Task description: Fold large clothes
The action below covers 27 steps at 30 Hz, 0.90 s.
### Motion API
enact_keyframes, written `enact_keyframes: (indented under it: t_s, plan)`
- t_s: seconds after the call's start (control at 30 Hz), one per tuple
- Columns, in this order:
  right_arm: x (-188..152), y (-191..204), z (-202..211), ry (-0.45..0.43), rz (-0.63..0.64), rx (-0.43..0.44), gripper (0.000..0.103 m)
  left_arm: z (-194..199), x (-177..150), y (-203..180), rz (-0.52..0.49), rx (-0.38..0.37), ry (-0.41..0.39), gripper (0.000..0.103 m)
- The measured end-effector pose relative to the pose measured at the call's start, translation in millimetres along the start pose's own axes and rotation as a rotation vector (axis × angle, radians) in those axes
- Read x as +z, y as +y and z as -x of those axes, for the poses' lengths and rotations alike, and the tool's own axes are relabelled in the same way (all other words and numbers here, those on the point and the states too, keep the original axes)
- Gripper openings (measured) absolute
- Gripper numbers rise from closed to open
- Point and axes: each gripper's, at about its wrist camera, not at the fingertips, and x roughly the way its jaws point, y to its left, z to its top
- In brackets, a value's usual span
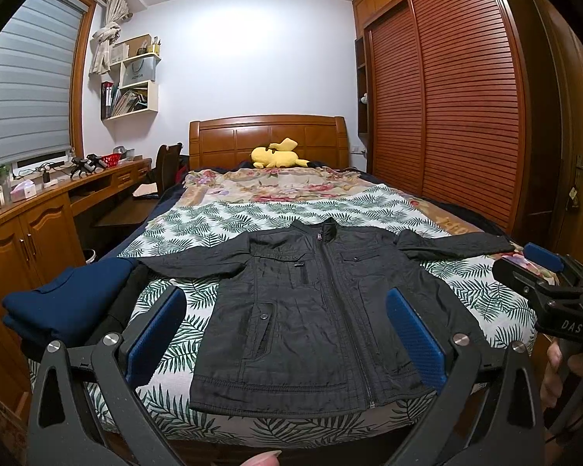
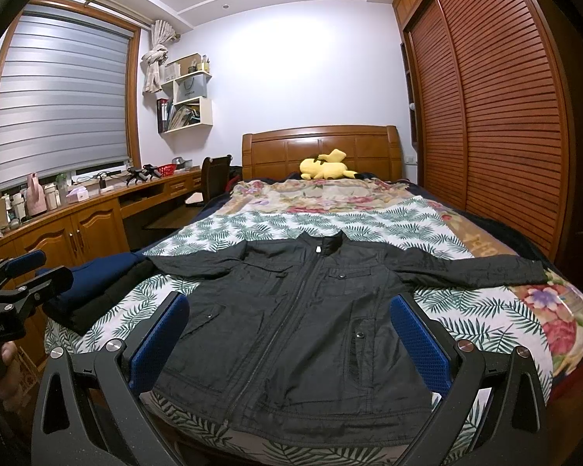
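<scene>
Both sets of jaws stand wide apart with nothing between them: the left gripper (image 1: 287, 334) hangs above the near hem of the jacket, blue pads spread to either side of it, and the right gripper (image 2: 291, 336) does the same from a spot a little further right. Each tool shows at the edge of the other's view, held clear of the cloth, with a hand (image 1: 555, 369) wrapped round the right one's handle. And there's the black jacket (image 1: 315, 310), laid flat and face up on the bed (image 1: 497, 295), zipped to the collar, hem toward the cameras at the foot edge, both sleeves stretched straight out to the sides. It lies on a leaf-print sheet (image 1: 213, 221), with a floral cover (image 1: 276, 186) beyond it toward the wooden headboard (image 1: 268, 139), where a yellow plush toy (image 1: 278, 154) lies. Just past the jacket's left sleeve sits a stack of folded clothes (image 1: 66, 303), navy and black. Wooden desk (image 1: 58, 190) along the left wall, slatted wardrobe (image 1: 447, 108) on the right.
</scene>
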Motion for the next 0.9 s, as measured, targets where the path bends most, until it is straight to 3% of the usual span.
enact_keyframes:
  t_s: [0.57, 0.9]
  plan:
    - [-1.6, 0.6, -2.0, 0.008, -0.003, 0.006, 0.103, -1.5, -1.1, -2.7, -0.002, 0.000, 0.008, 0.103]
    - [-8.8, -0.1, -34.0, 0.076, 0.012, 0.029, 0.103, -37.7, -16.6, 13.3, 0.016, -0.010, 0.081, 0.103]
